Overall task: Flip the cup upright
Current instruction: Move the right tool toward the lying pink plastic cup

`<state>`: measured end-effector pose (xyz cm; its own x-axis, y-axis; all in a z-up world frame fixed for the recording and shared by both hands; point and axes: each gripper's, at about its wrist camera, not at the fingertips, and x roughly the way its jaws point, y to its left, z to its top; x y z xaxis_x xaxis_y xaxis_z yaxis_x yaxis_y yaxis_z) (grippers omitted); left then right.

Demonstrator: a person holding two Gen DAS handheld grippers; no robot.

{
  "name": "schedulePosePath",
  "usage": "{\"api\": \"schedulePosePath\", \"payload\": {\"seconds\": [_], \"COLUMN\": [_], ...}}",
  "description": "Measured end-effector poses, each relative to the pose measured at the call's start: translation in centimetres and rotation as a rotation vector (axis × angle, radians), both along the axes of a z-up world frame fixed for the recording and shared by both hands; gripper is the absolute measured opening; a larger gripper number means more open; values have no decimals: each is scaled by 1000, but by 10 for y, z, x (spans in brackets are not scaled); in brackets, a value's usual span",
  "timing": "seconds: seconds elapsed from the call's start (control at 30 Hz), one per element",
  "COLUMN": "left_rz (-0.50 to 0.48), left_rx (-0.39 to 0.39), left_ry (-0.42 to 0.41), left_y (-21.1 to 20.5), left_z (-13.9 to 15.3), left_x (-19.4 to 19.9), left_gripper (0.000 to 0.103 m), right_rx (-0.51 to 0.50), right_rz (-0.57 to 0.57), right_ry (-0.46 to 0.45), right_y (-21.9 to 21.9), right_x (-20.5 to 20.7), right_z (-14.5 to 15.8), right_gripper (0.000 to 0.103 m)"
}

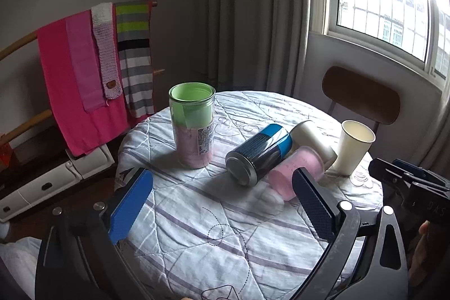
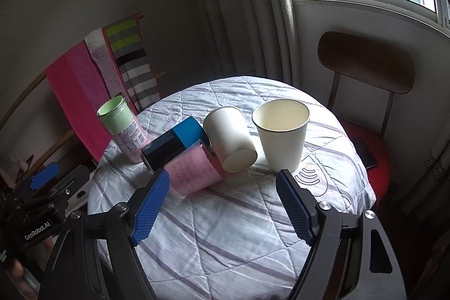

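Note:
Several cups are on a round table with a quilted striped cloth (image 2: 225, 229). A white paper cup (image 2: 281, 137) stands upright at the right; it also shows in the left wrist view (image 1: 354, 145). A second white paper cup (image 2: 230, 139) lies on its side, base toward me, also in the left wrist view (image 1: 312, 139). A pink cup (image 2: 194, 170) (image 1: 295, 173) and a dark can with a blue band (image 2: 174, 145) (image 1: 258, 153) lie on their sides. A green-and-pink jar (image 1: 192, 125) (image 2: 122, 128) stands upright. My left gripper (image 1: 222, 187) and right gripper (image 2: 222, 187) are open and empty, near the table's front.
A wooden chair (image 2: 365, 61) with a red seat stands behind the table at right. A rack with pink and striped towels (image 1: 92, 69) stands at left, above a white box (image 1: 56, 182). Curtains and a window are behind.

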<state>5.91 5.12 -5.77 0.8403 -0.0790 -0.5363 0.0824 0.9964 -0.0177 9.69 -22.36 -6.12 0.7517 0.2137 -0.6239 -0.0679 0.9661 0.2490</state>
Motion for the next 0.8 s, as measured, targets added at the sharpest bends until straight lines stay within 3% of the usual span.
{"api": "schedulePosePath", "payload": {"seconds": [0.1, 0.43, 0.8], "left_rz": [26, 23, 23], "left_rx": [25, -17, 3], "left_ry": [-8, 42, 48], "left_y": [-3, 4, 5], "left_z": [3, -7, -14], "left_x": [-4, 4, 13], "left_gripper": [102, 103, 103], "right_rx": [20, 61, 107], "right_rz": [-5, -41, -63], "right_ry": [-3, 19, 88], "right_y": [10, 20, 27], "right_x": [-3, -6, 3], "right_z": [2, -1, -13], "right_gripper": [80, 80, 80]}}
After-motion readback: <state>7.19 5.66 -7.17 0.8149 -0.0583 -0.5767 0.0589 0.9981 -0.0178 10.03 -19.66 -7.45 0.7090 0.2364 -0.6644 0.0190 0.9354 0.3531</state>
